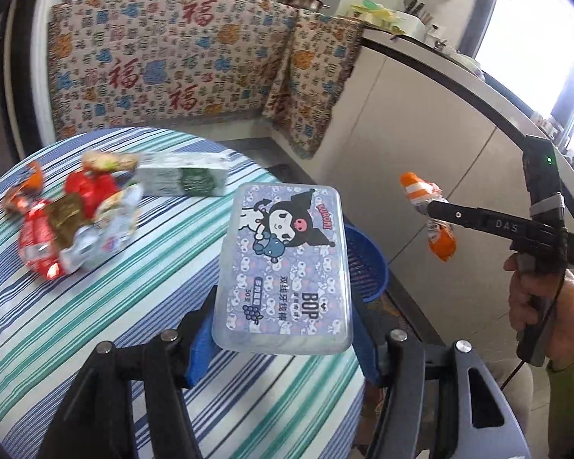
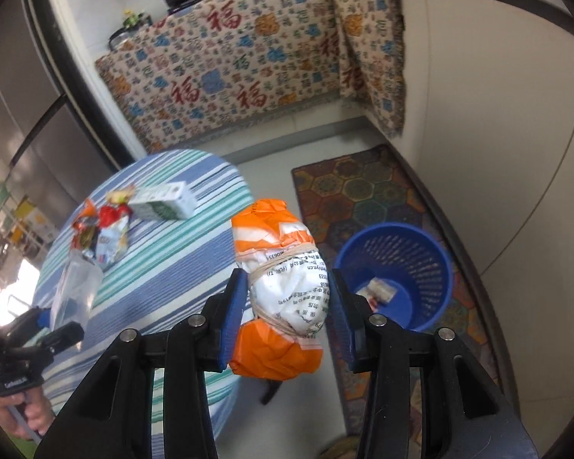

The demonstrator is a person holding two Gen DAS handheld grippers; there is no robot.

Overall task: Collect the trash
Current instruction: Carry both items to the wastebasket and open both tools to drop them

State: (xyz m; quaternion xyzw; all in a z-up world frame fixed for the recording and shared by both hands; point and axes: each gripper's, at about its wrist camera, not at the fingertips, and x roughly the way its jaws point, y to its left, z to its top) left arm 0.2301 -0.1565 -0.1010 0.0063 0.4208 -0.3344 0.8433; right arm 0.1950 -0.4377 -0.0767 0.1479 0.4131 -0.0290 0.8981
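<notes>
My left gripper [image 1: 287, 340] is shut on a clear plastic box with a purple cartoon label [image 1: 287, 264], lifted over the right edge of the striped table [image 1: 95, 325]. My right gripper [image 2: 287, 298] is shut on an orange and white bundle bound with rubber bands [image 2: 283, 287]. That bundle [image 1: 424, 199] hangs in the air beside the table, above the floor and close to the blue bin [image 2: 398, 267]. The bin [image 1: 367, 264] shows behind the box. Crumpled wrappers [image 1: 72, 218] and a white and green carton [image 1: 183, 176] lie on the table.
The bin holds a small piece of trash [image 2: 379, 290] and stands on a patterned rug [image 2: 367, 191]. A counter draped with patterned cloth [image 1: 172, 65] runs behind, with pots on top. White cabinets [image 1: 421, 134] line the right side. A hand [image 1: 535, 298] grips the right tool.
</notes>
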